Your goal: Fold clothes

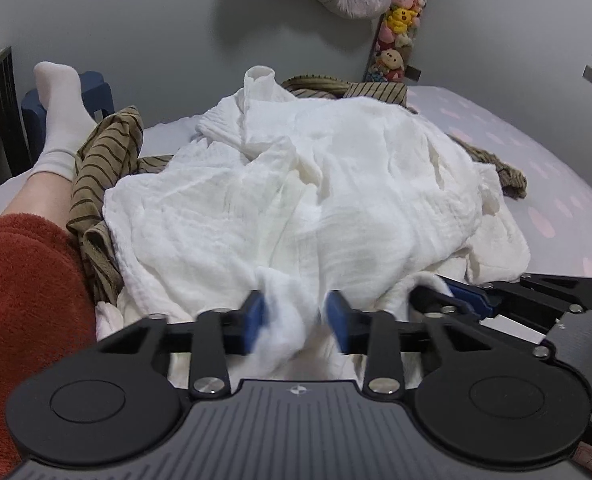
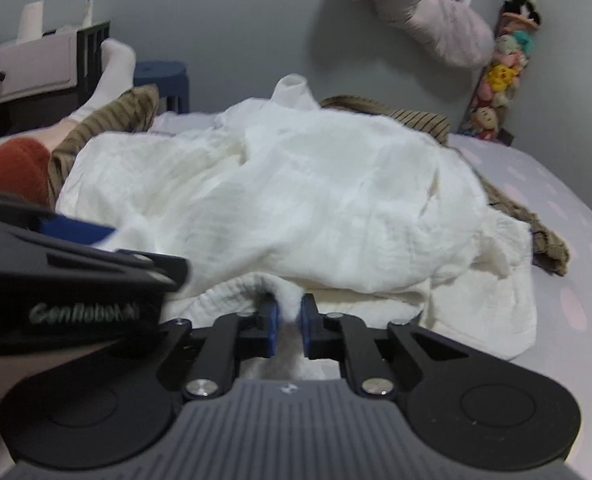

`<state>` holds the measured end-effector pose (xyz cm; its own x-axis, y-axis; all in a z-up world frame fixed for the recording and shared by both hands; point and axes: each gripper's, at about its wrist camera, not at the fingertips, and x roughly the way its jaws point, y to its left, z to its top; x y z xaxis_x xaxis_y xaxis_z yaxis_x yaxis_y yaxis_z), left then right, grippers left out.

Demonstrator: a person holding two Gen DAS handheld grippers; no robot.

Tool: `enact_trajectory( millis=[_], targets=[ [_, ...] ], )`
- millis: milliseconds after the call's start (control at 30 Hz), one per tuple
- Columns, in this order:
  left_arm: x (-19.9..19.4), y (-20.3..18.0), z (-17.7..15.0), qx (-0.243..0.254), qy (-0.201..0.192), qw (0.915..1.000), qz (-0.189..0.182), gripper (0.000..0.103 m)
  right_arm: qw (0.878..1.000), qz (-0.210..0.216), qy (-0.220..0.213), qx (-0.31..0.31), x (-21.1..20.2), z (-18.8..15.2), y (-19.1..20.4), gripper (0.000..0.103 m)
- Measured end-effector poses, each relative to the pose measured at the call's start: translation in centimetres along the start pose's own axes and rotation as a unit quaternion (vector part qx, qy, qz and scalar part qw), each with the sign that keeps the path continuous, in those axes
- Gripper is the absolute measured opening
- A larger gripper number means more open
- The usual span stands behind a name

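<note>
The white muslin garment (image 1: 296, 200) lies crumpled on the bed (image 1: 567, 184), near edge pinched by left claw (image 1: 296, 320) and right claw (image 2: 290, 320), seemingly ready for lifting and spreading flat.

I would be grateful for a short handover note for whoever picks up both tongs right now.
Left tongs: shut on a bunch of the white cloth at its near edge.
Right tongs: shut on a pinch of the same near edge, close beside the left.
Where things are: the white cloth lies crumpled in a heap on the bed, on top of a brown striped garment. The person's leg in a white sock lies to the left of the heap.
Done: both grips taken.
Left: no fold shows yet; probably lift, spread flat, then fold, then the striped garment.
</note>
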<state>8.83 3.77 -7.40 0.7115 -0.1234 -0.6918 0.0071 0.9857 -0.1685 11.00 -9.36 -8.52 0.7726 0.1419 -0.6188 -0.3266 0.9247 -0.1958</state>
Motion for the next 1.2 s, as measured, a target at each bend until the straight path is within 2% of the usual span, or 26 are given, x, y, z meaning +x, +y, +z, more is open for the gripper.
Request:
enact_trajectory(
  millis=[33, 167, 267, 467, 600, 700, 767, 900, 1000, 1100, 1167, 1200],
  targets=[
    [-0.2, 0.0, 0.1, 0.002, -0.002, 1.0, -0.005, 0.008, 1.0, -0.009, -0.004, 0.003, -0.3, 0.0, -0.1, 0.01],
    [-1.5, -0.8, 0.2, 0.018, -0.013, 0.9992, -0.033, 0.001, 0.998, -0.05, -0.041, 0.015, -2.8, 0.3, -0.7, 0.009],
    [-3.3, -2.2, 0.3, 0.037, -0.028, 0.9968, -0.065, 0.001, 0.994, -0.077, -0.076, 0.016, -5.8, 0.6, -1.3, 0.009],
    [-8.0, -5.1, 0.4, 0.061, -0.054, 0.9878, -0.133, 0.001, 0.987, -0.104, -0.114, 0.043, -11.6, 0.2, -3.4, 0.007],
    [-10.3, -6.3, 0.3, 0.064, -0.048, 0.9794, -0.186, 0.0, 0.983, -0.115, -0.134, 0.05, -15.9, -0.8, -4.1, 0.001],
    [-11.7, -7.6, -0.1, 0.074, -0.044, 0.9719, -0.219, 0.0, 0.966, -0.175, -0.188, 0.024, -20.1, -1.7, -3.6, 0.0],
    [-12.0, -8.7, -0.5, 0.087, -0.038, 0.9689, -0.228, 0.0, 0.964, -0.186, -0.187, 0.03, -22.3, -2.0, -4.2, 0.0],
    [-12.3, -9.7, -1.1, 0.099, -0.03, 0.9666, -0.234, 0.0, 0.969, -0.187, -0.153, 0.049, -24.0, -3.3, -5.4, 0.0],
    [-12.6, -9.6, -1.3, 0.1, -0.03, 0.9675, -0.23, 0.0, 0.975, -0.172, -0.126, 0.064, -24.0, -4.7, -5.6, 0.0],
    [-12.9, -9.0, -1.2, 0.092, -0.019, 0.9696, -0.226, 0.0, 0.98, -0.144, -0.106, 0.088, -23.0, -5.5, -5.5, 0.005],
    [-12.7, -8.5, -1.2, 0.092, -0.015, 0.9738, -0.207, 0.007, 0.982, -0.124, -0.1, 0.098, -22.1, -5.7, -5.1, 0.006],
    [-12.5, -8.1, -1.2, 0.089, -0.014, 0.9761, -0.198, 0.018, 0.983, -0.114, -0.098, 0.1, -21.8, -5.7, -5.0, 0.008]
  ],
)
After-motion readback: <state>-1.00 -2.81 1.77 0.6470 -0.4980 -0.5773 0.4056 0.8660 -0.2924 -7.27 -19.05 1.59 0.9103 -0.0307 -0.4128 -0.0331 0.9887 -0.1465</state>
